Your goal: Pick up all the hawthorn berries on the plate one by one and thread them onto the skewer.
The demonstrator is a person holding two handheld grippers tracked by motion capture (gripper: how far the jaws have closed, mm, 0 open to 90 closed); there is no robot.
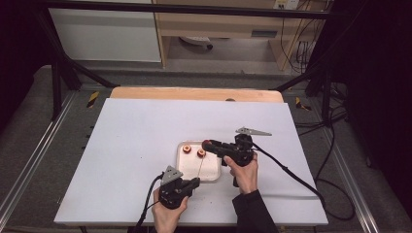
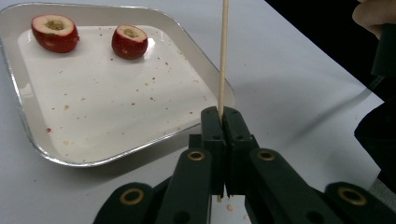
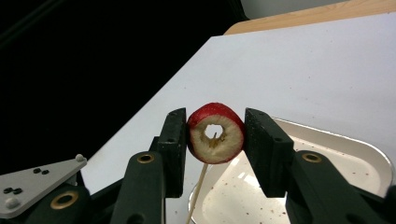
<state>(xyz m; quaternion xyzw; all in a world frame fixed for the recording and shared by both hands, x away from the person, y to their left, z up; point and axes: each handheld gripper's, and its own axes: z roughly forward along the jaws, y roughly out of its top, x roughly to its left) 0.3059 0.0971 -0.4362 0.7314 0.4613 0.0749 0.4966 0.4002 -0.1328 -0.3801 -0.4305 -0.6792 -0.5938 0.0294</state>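
Observation:
My left gripper (image 2: pixel 223 116) is shut on the lower end of a thin wooden skewer (image 2: pixel 223 56) that points up and away. My right gripper (image 3: pixel 215 122) is shut on a cored red fruit slice (image 3: pixel 229 140), and the skewer (image 3: pixel 198 189) tip sits in the slice's hole. In the high view the left gripper (image 1: pixel 195 182) is at the tray's near edge. The right gripper (image 1: pixel 208 144) holds its fruit just above the tray's far right corner. Two more cored red fruits (image 2: pixel 55 32) (image 2: pixel 130 42) lie on the foil tray (image 2: pixel 28 121).
The tray (image 1: pixel 212 171) sits at the middle of a white table (image 1: pixel 136 131), with crumbs on it. Cables trail from both grippers toward the table's near and right edges. A wooden strip (image 1: pixel 194 93) runs along the far edge.

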